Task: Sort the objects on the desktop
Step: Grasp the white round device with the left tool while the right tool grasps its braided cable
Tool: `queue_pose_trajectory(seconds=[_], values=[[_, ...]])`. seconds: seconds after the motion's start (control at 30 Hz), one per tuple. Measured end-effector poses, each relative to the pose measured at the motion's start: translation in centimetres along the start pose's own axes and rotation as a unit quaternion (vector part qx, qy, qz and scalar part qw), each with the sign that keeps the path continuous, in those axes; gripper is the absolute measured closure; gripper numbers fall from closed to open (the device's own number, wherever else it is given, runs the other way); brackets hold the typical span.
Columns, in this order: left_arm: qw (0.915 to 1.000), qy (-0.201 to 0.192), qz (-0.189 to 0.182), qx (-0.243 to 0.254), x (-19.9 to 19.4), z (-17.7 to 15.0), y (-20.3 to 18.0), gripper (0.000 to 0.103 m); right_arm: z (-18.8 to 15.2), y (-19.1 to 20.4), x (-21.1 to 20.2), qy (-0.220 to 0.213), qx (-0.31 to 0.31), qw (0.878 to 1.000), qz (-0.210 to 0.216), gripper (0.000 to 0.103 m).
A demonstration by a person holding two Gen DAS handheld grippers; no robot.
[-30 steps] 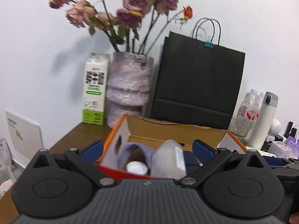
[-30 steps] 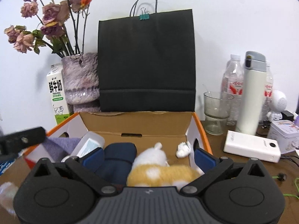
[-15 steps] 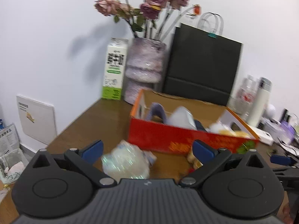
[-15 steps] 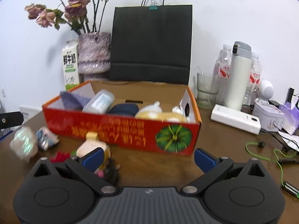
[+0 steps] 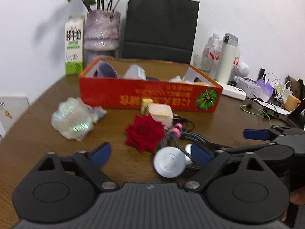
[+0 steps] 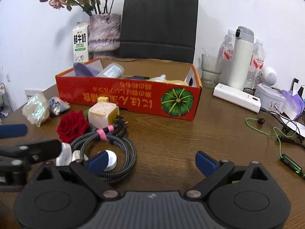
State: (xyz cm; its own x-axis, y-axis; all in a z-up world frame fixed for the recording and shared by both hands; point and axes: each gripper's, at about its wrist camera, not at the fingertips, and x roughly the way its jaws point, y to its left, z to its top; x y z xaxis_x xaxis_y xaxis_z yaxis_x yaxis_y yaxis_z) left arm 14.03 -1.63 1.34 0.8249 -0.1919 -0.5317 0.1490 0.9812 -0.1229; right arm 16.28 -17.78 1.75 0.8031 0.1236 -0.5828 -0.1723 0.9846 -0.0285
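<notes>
A red cardboard box (image 6: 129,99) (image 5: 150,95) holding several items stands mid-table. In front of it lie a red rose (image 5: 144,133) (image 6: 72,126), a cream cube plug (image 5: 160,112) (image 6: 103,112), a coiled braided cable (image 6: 114,145) (image 5: 181,139) and a white round puck (image 5: 169,161) (image 6: 111,159). A crumpled shiny wrapper (image 5: 72,120) (image 6: 36,108) lies further left. My left gripper (image 5: 150,153) hovers over the rose and puck, jaws closing, pads touching nothing. My right gripper (image 6: 152,162) is closing over bare wood, its left finger by the puck.
Behind the box stand a milk carton (image 6: 81,42), a vase of dried flowers (image 6: 104,34) and a black paper bag (image 6: 159,22). On the right are a glass (image 6: 210,70), a white flask (image 6: 241,57), bottles, a white power bank (image 6: 236,97) and a green earphone cord (image 6: 266,131).
Both grippers pulled back from over the box to the table in front of it and tilted down. The loose items came into view. Both pairs of jaws narrowed a little.
</notes>
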Motion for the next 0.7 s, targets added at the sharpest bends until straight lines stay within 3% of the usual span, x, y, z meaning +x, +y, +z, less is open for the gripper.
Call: queue_pose_trajectory(seconds=[0.2,0.4,0.6,0.7], values=[[0.9989,0.035,-0.018,-0.024,1.5,-0.3,-0.1,0.036,-0.1,-0.4,0.8,0.016,0.013,1.0,0.011,0.023],[0.9983,0.034,-0.042,-0.023,1.4,-0.4,-0.3,0.059,-0.3,0.0,1.0,0.019,0.012,1.0,0.019,0.036],[0.9962,0.039,-0.058,-0.052,1.7,-0.3,0.5,0.058,0.3,-1.4,0.1,0.004,0.043,0.999,0.01,0.036],[0.9954,0.04,-0.056,-0.066,1.9,-0.2,1.1,0.049,0.2,-1.3,0.5,0.011,0.042,0.999,0.019,0.042]])
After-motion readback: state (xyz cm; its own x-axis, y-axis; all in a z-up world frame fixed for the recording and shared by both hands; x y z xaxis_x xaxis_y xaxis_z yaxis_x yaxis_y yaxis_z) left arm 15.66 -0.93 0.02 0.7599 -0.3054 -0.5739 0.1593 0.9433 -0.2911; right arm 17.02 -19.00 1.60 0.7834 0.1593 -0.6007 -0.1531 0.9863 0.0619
